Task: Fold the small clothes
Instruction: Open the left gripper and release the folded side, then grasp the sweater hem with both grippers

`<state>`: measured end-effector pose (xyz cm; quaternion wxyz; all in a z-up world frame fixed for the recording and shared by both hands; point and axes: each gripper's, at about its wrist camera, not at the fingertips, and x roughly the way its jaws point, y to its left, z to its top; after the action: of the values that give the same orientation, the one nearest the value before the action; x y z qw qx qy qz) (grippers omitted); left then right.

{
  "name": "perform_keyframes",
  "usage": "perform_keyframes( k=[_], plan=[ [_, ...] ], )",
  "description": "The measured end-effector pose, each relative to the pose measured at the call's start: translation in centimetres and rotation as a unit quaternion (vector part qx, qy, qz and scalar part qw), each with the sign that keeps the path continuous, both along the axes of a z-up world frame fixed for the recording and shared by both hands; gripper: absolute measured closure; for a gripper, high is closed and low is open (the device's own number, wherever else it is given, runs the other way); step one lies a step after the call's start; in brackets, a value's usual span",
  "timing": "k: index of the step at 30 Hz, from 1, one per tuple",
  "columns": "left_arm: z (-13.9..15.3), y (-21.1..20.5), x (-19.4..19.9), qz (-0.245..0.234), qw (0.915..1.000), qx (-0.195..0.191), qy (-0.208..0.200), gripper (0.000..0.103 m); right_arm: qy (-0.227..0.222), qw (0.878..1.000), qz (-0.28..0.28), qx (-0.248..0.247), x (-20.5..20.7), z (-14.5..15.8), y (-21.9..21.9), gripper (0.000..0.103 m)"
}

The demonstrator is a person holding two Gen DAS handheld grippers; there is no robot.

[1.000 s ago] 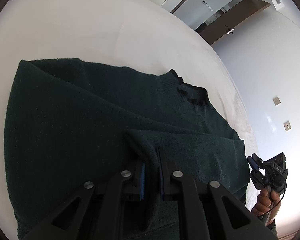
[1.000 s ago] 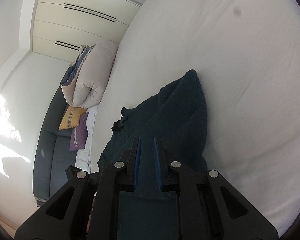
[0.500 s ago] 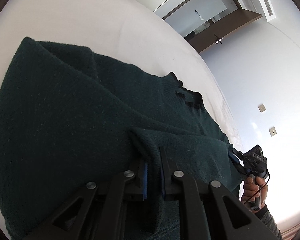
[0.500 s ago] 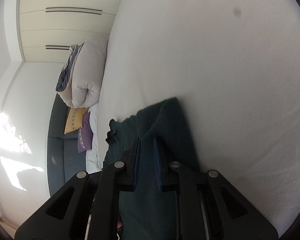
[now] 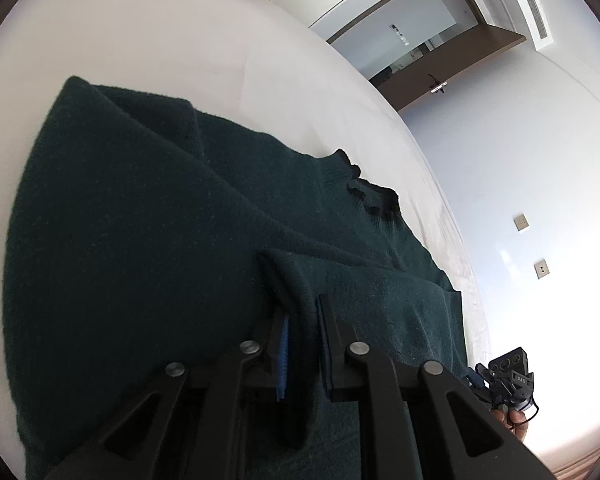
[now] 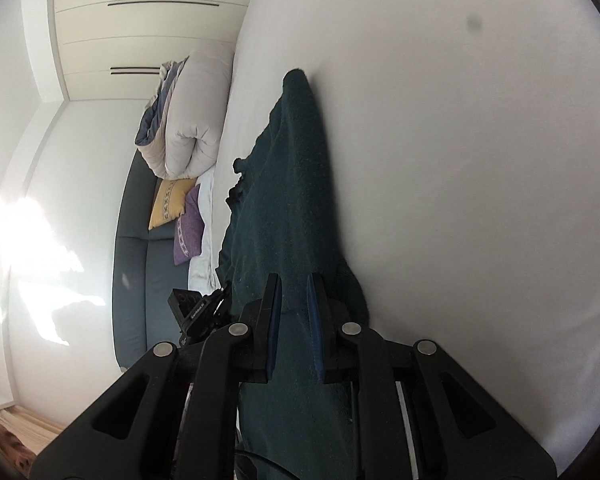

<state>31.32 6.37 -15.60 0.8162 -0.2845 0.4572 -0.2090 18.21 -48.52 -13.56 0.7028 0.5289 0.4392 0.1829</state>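
A dark green knitted sweater (image 5: 148, 240) lies spread on the white bed (image 5: 140, 32), its black-trimmed collar (image 5: 374, 204) toward the far right. My left gripper (image 5: 302, 312) is shut on a folded edge of the sweater and holds it over the body of the garment. In the right wrist view the sweater (image 6: 288, 208) stretches away along the bed (image 6: 480, 200), and my right gripper (image 6: 294, 300) is shut on its near edge. The right gripper also shows at the lower right of the left wrist view (image 5: 508, 384).
A rolled beige duvet (image 6: 192, 108) lies at the head of the bed. A grey sofa (image 6: 136, 280) with a yellow cushion (image 6: 168, 204) and a purple cushion (image 6: 188, 228) stands beside the bed. A doorway (image 5: 428, 40) is beyond the bed.
Both grippers have stayed shut on the sweater and carried their edges over it. In the right wrist view the sweater now stretches longer and narrower away from the gripper.
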Motion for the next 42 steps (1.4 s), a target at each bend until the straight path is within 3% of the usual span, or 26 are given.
perform_keyframes(
  k=[3,5,6,7,12,17,18,19,21,27,30,36,42],
  plan=[
    [1.2,0.7,-1.8,0.001,0.9999,0.011,0.002,0.060,0.004,0.999,-0.033,-0.028,-4.1,0.8,-1.9,0.090],
    [2.3,1.2,-3.4,0.003,0.9993,0.039,-0.002,0.049,0.003,0.998,-0.044,-0.043,-6.5,1.5,-2.4,0.090],
    [2.8,1.6,-4.2,0.008,0.9985,0.054,-0.005,0.037,0.002,0.998,-0.046,-0.050,-7.6,1.8,-2.3,0.090],
    [3.4,2.1,-5.1,0.015,0.9977,0.066,-0.008,0.030,-0.001,0.997,-0.046,-0.059,-9.0,2.2,-1.9,0.090],
    [5.7,5.8,-10.5,0.058,0.9963,0.062,-0.017,0.027,-0.018,0.995,-0.025,-0.095,-15.8,4.2,0.3,0.090],
    [5.7,6.4,-17.8,0.043,0.9959,0.079,-0.009,0.024,-0.033,0.989,-0.006,-0.144,-22.5,6.0,3.1,0.088],
    [5.4,6.5,-19.2,0.042,0.9961,0.077,-0.004,0.023,-0.036,0.988,-0.010,-0.151,-23.8,6.2,3.3,0.077],
    [5.1,6.8,-20.6,0.042,0.9963,0.074,0.001,0.023,-0.038,0.987,-0.017,-0.156,-25.1,6.4,3.5,0.055],
    [4.4,7.3,-23.8,0.045,0.9968,0.064,0.013,0.023,-0.043,0.985,-0.041,-0.163,-27.7,6.9,3.5,0.025],
    [3.7,8.4,-30.5,0.040,0.9970,0.060,0.029,0.023,-0.052,0.982,-0.046,-0.173,-33.9,7.8,3.1,0.024],
    [3.2,9.7,-32.0,0.046,0.9968,0.052,0.040,0.021,-0.047,0.984,-0.047,-0.166,-35.6,7.5,2.8,0.024],
    [2.3,10.6,-32.9,0.022,0.9975,0.019,0.064,0.021,-0.028,0.987,-0.051,-0.150,-38.7,6.0,2.5,0.024],
    [1.8,10.3,-33.1,-0.010,0.9961,0.019,0.086,0.021,-0.025,0.988,-0.043,-0.147,-39.8,5.6,2.8,0.024]
  ],
)
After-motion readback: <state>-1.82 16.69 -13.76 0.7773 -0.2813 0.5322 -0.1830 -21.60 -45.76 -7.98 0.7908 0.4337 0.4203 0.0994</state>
